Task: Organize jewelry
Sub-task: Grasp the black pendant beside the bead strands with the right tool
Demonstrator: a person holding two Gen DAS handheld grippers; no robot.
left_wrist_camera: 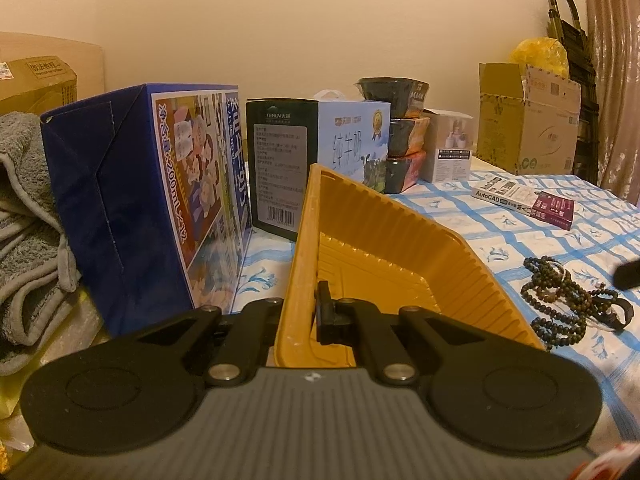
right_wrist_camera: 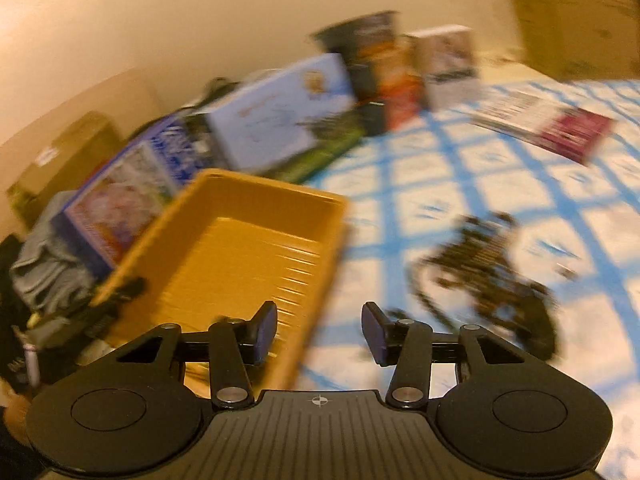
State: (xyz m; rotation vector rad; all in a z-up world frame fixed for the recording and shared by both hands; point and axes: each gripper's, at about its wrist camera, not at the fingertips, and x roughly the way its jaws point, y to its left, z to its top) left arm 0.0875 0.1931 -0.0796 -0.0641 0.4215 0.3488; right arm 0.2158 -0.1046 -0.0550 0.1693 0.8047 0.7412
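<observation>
I'm pinching the near wall of the yellow tray (left_wrist_camera: pixel 392 240) with my left gripper (left_wrist_camera: pixel 308 312); the tray's looking bare inside. My right gripper (right_wrist_camera: pixel 319 330) is hanging open, gripping nothing. The beaded jewelry (left_wrist_camera: pixel 560 300) is sitting on the checked cloth (left_wrist_camera: pixel 500 216) beside the tray.
</observation>
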